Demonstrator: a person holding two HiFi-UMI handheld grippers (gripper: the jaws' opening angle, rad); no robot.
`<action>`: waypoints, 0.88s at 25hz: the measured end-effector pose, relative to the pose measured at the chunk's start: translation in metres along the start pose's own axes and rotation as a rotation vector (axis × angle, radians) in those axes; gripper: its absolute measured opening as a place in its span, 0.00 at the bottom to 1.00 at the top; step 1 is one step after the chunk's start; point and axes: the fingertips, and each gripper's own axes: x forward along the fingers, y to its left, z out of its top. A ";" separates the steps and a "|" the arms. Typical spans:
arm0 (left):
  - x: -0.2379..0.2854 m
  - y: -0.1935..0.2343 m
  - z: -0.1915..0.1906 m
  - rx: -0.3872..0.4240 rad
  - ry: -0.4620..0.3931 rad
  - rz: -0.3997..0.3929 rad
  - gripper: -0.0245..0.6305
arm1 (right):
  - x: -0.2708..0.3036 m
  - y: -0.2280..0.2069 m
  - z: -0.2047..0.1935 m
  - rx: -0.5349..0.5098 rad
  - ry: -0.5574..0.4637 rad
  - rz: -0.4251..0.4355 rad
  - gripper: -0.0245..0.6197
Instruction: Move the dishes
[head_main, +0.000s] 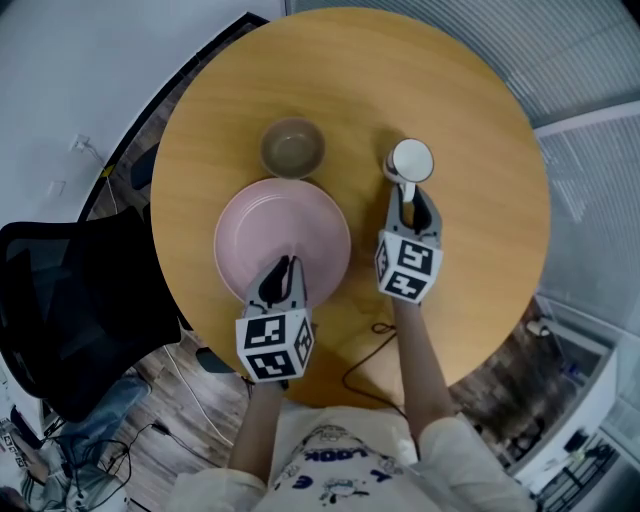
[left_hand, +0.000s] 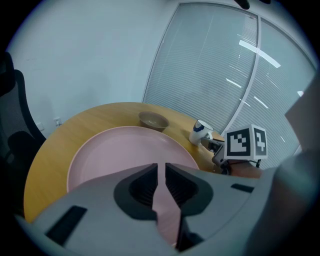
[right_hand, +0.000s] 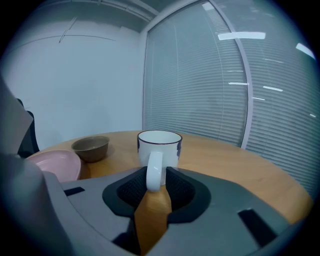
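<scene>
A pink plate (head_main: 282, 235) lies in the middle of the round wooden table (head_main: 480, 200). My left gripper (head_main: 284, 272) is shut on the plate's near rim; in the left gripper view the plate (left_hand: 120, 152) fills the narrow slit between the jaws of that gripper (left_hand: 161, 172). A white mug (head_main: 411, 160) stands to the plate's right. My right gripper (head_main: 408, 198) is shut on its handle, and the mug (right_hand: 160, 144) rises just beyond that gripper (right_hand: 155, 176). A brown bowl (head_main: 293, 147) sits behind the plate, untouched.
A black chair (head_main: 60, 300) stands off the table's left edge. A thin dark cable (head_main: 372, 352) lies on the table's near edge between my arms. Window blinds (right_hand: 210, 85) run behind the table. The bowl (right_hand: 91, 148) is left of the mug.
</scene>
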 end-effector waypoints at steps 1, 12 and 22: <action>0.000 -0.001 -0.002 -0.002 0.002 0.000 0.11 | 0.000 0.000 0.000 -0.009 -0.004 -0.003 0.20; -0.006 0.007 -0.006 -0.022 -0.020 0.009 0.11 | -0.005 0.001 0.022 0.016 -0.084 0.018 0.13; -0.019 0.017 0.007 -0.026 -0.058 0.009 0.11 | -0.030 0.012 0.043 0.087 -0.111 0.055 0.12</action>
